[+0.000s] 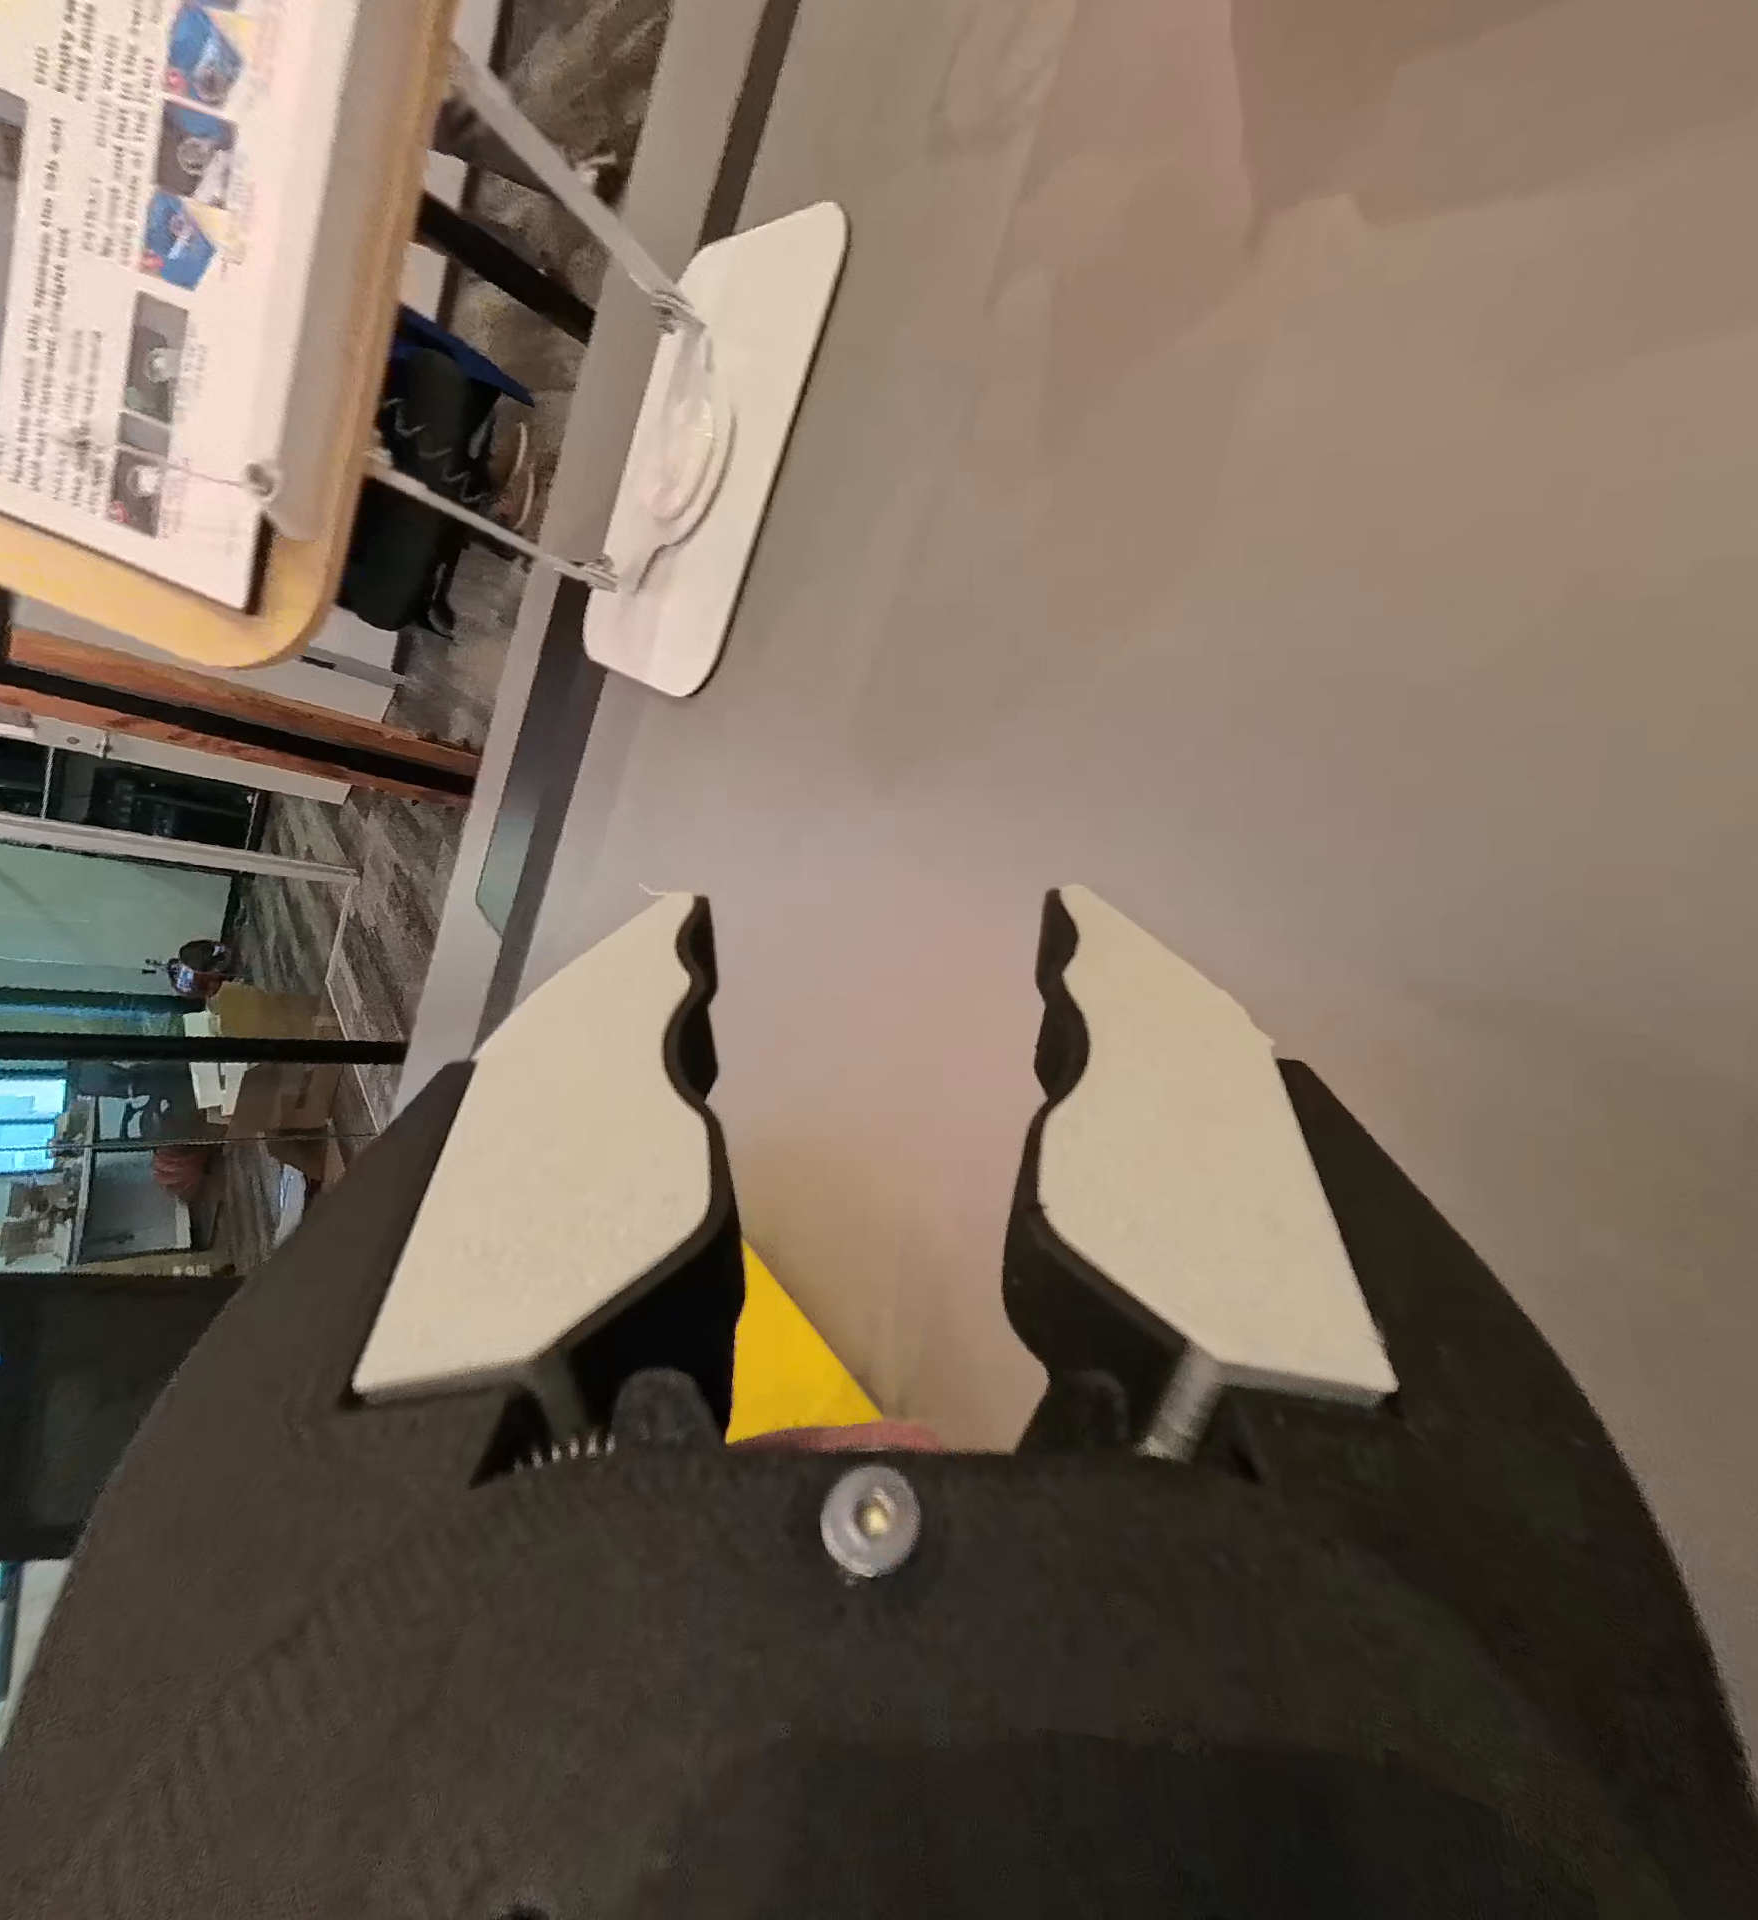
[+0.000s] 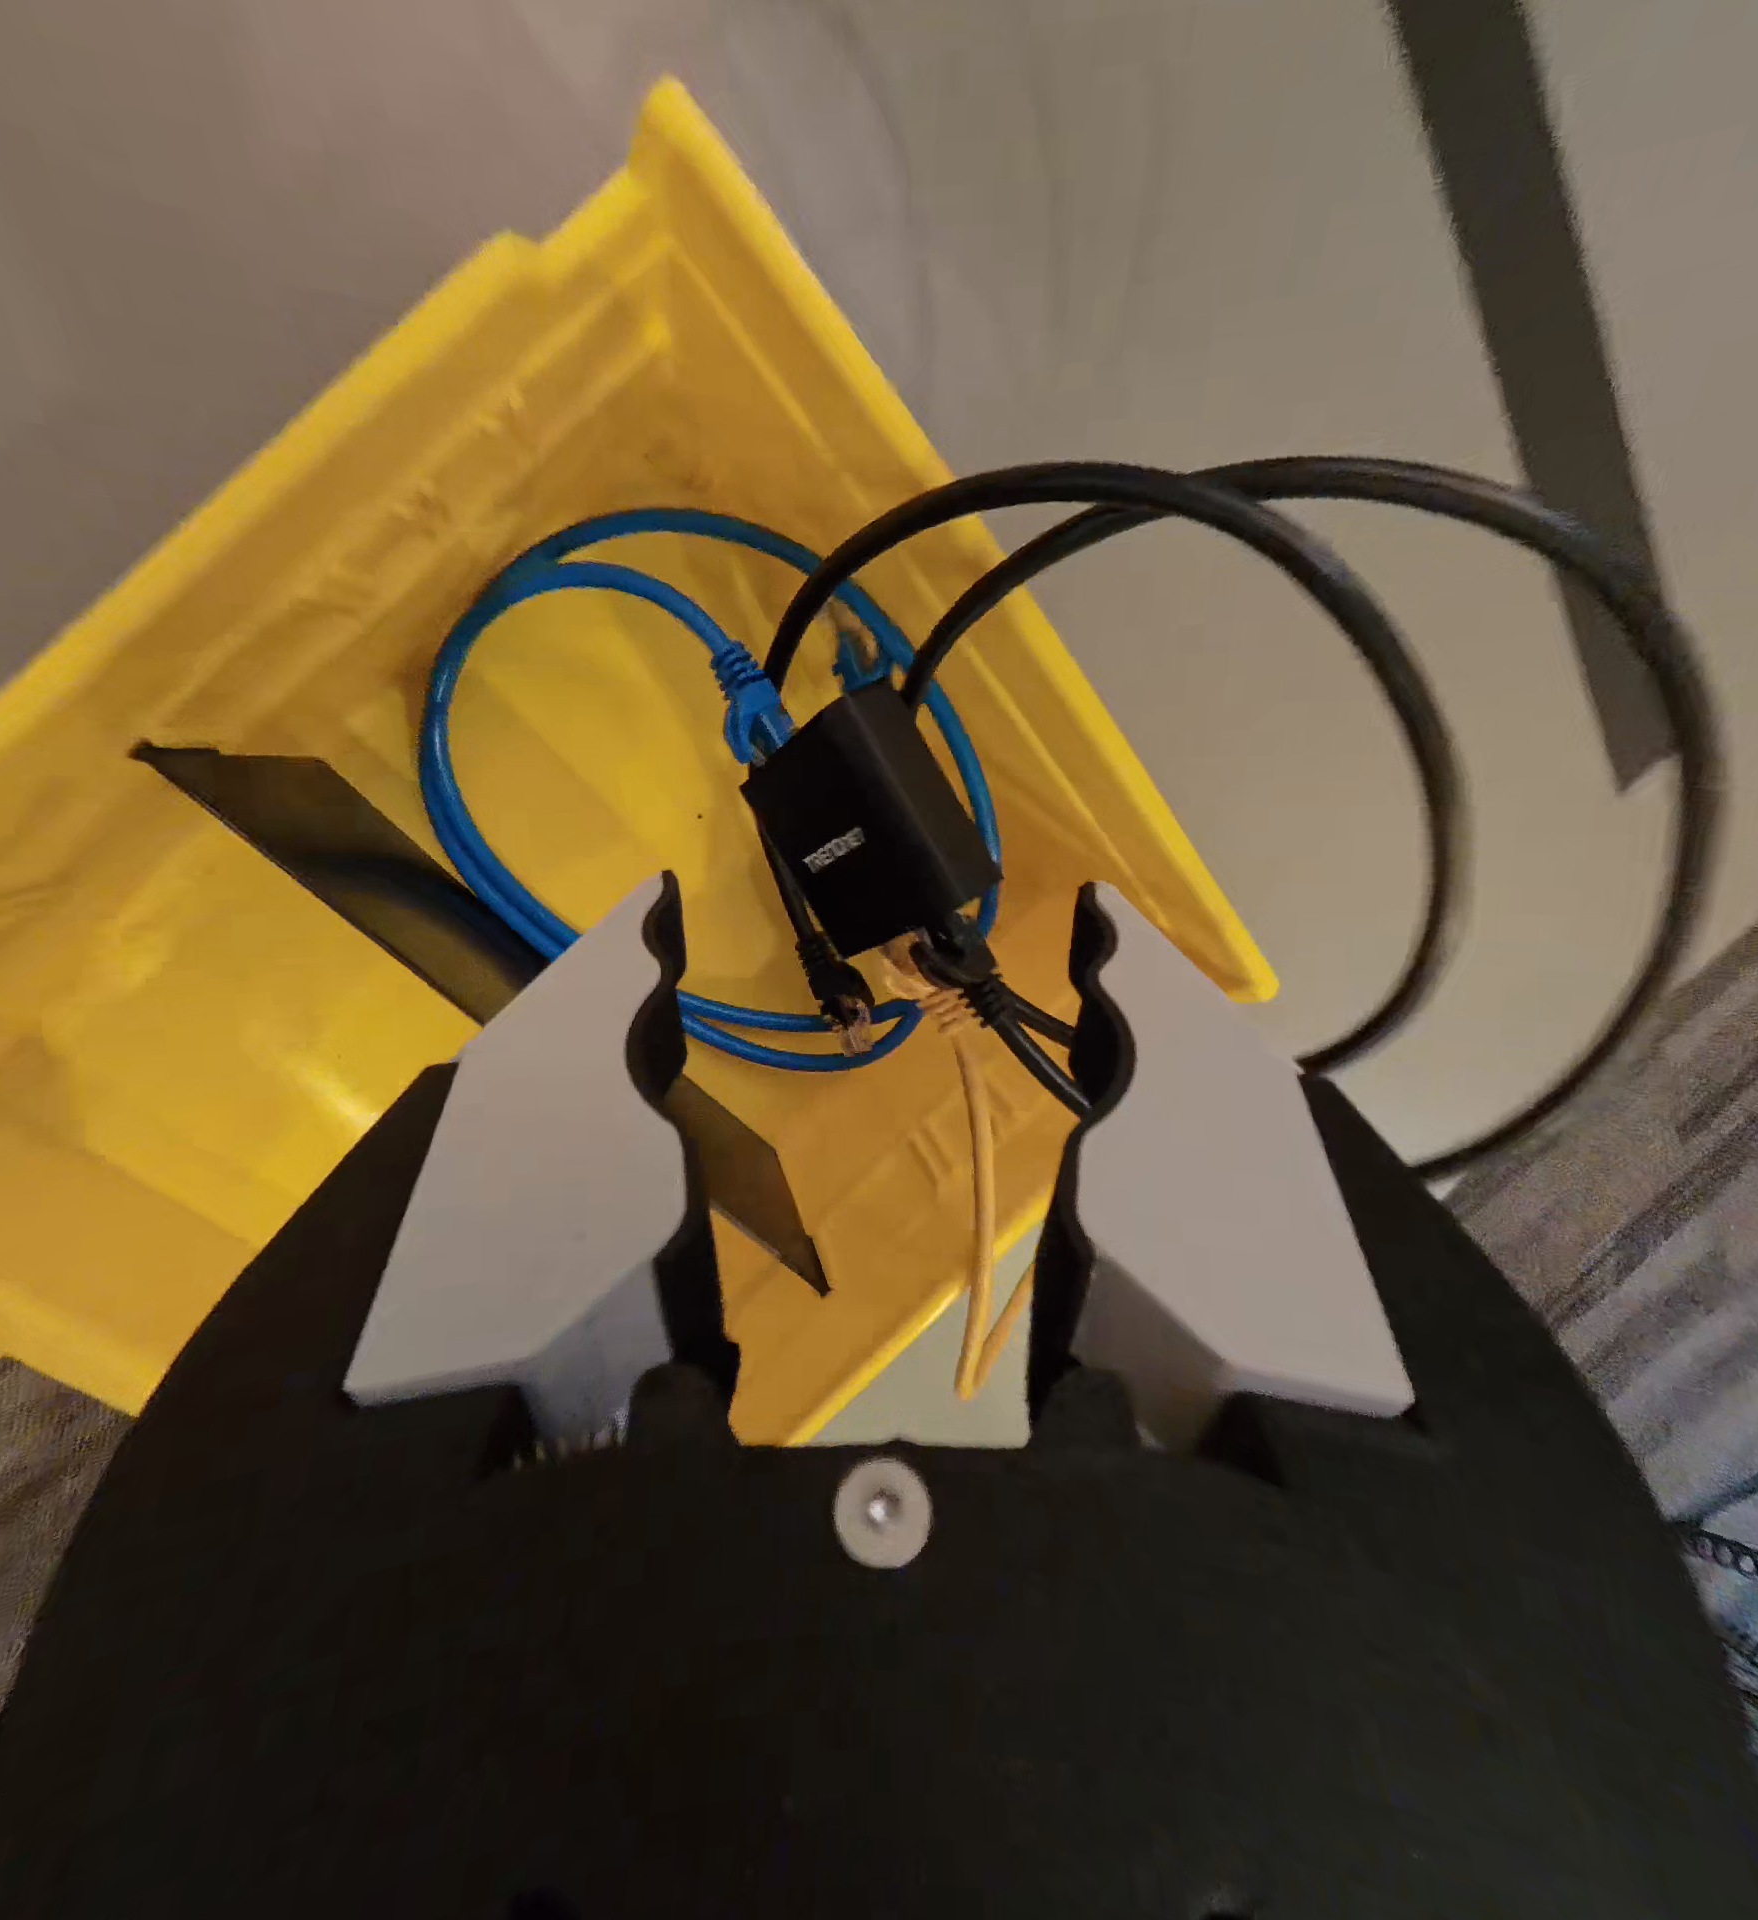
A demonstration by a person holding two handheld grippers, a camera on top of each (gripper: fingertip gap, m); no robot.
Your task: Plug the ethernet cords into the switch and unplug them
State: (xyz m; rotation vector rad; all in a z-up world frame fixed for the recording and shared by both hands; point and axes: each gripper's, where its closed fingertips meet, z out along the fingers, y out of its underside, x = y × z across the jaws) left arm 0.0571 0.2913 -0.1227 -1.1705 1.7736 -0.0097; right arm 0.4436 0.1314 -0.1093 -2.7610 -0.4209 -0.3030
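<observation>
We have the right gripper [image 2: 880,904] poised over the switch [image 2: 870,821], a small black box lying on a yellow tray [image 2: 231,883] on the pale tabletop [image 2: 179,208]. Its jaws stand open and hold nothing; the switch sits just beyond the fingertips, toward 12 o'clock.

We judge that we are early in the unplug half, or between plug-ins: a blue cord [image 2: 459,748] enters the far end of the switch at 11 o'clock, while at the near end a yellow cord [image 2: 981,1164] and a black cord [image 2: 1374,499] seem seated. One black plug [image 2: 839,987] lies loose at 7 o'clock of the switch, touching the blue loop.

The next move, as we read it, calls for choosing one connector at the near end, closing on its boot rather than the cable, and pressing its latch. The switch is light and free, so it would likely drag along unless the other gripper steadies it.

The left gripper [image 1: 875,914] is open too, empty, and pointed across bare tabletop, well away from the switch; only a yellow corner shows behind its jaws.

In the way: the black cord crosses right beside the right finger at 4 o'clock, and the blue loops tangle beneath the plugs. A dark flat strip [image 2: 355,831] lies across the tray at 9 o'clock. A white stand base [image 1: 719,447] stands clear at 11 o'clock in the left wrist view.
</observation>
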